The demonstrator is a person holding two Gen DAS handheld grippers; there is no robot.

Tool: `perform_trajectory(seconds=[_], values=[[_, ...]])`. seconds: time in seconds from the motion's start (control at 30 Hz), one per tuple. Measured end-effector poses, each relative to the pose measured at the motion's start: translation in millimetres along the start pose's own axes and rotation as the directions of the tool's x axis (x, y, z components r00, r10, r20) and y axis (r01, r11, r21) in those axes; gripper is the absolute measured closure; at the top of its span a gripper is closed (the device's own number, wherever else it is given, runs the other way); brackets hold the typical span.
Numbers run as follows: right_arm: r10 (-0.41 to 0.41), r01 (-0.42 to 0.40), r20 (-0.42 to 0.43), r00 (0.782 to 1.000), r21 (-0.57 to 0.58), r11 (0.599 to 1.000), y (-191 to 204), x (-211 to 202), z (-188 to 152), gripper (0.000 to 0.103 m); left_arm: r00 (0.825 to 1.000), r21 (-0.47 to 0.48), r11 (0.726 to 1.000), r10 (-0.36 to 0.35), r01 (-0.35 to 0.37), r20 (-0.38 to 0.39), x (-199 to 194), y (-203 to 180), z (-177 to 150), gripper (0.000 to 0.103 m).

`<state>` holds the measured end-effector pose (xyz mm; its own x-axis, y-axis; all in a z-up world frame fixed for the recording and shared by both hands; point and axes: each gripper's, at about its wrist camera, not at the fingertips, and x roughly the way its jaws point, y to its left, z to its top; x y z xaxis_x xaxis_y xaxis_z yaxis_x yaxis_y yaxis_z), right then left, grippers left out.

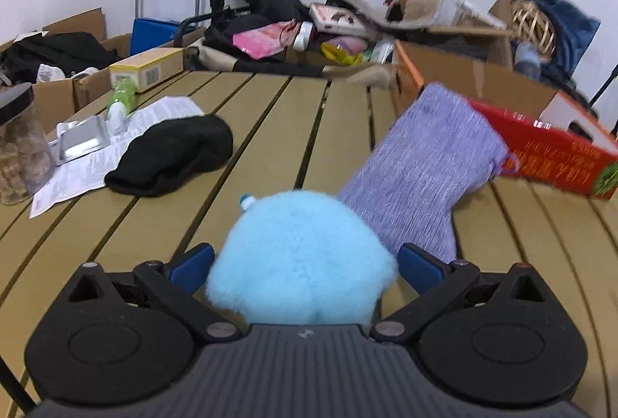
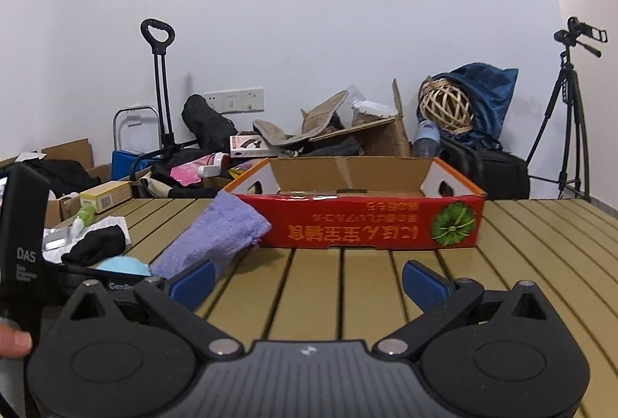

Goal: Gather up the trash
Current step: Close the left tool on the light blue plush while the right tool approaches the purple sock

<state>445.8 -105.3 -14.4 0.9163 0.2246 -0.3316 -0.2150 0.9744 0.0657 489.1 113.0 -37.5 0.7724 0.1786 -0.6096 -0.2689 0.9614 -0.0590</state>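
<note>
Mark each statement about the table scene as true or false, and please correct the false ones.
1. The left gripper has a fluffy light blue ball between its fingers. True.
2. The right gripper holds the purple cloth. False: it is open and holds nothing.
3. The red box has things piled inside. False: what shows of its inside is bare.
4. A black hat lies partly on a printed paper sheet. True.
</note>
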Motion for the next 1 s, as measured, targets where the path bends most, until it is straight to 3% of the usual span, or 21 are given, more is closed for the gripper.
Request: perform_trajectory(seconds=[0.17, 0.27, 0.3, 0.5, 1.0], values=[[-0.011, 0.011, -0.015, 1.000, -0.010, 1.000, 15, 15, 2, 0.000, 1.000, -0.028, 0.999, -0.022, 0.021, -0.016, 4, 4, 2, 0.000], [-0.007, 0.007, -0.026, 1.000, -0.006, 1.000, 21, 18, 3, 0.000, 0.999, -0.037, 0.998, -0.044, 0.043, -0.005, 3, 7, 2, 0.008], [-0.008, 0.008, -0.028, 1.000, -0.007, 1.000, 22, 19, 4, 0.000, 0.999, -0.036, 0.998, -0.047, 0.047, 0.001, 2, 7, 1, 0.015], [-0.026, 0.025, -0.038, 0.999, -0.006, 1.000, 28, 22, 5, 0.000, 0.998, -0.030, 0.998, -0.047, 0.048, 0.033, -4, 6, -1, 0.025], [0.010, -0.013, -0.104, 0.994, -0.024, 1.000, 71, 61, 13, 0.000, 0.993, -0.139, 0.990, 0.007, 0.009, 0.117, -38, 74, 17, 0.025]])
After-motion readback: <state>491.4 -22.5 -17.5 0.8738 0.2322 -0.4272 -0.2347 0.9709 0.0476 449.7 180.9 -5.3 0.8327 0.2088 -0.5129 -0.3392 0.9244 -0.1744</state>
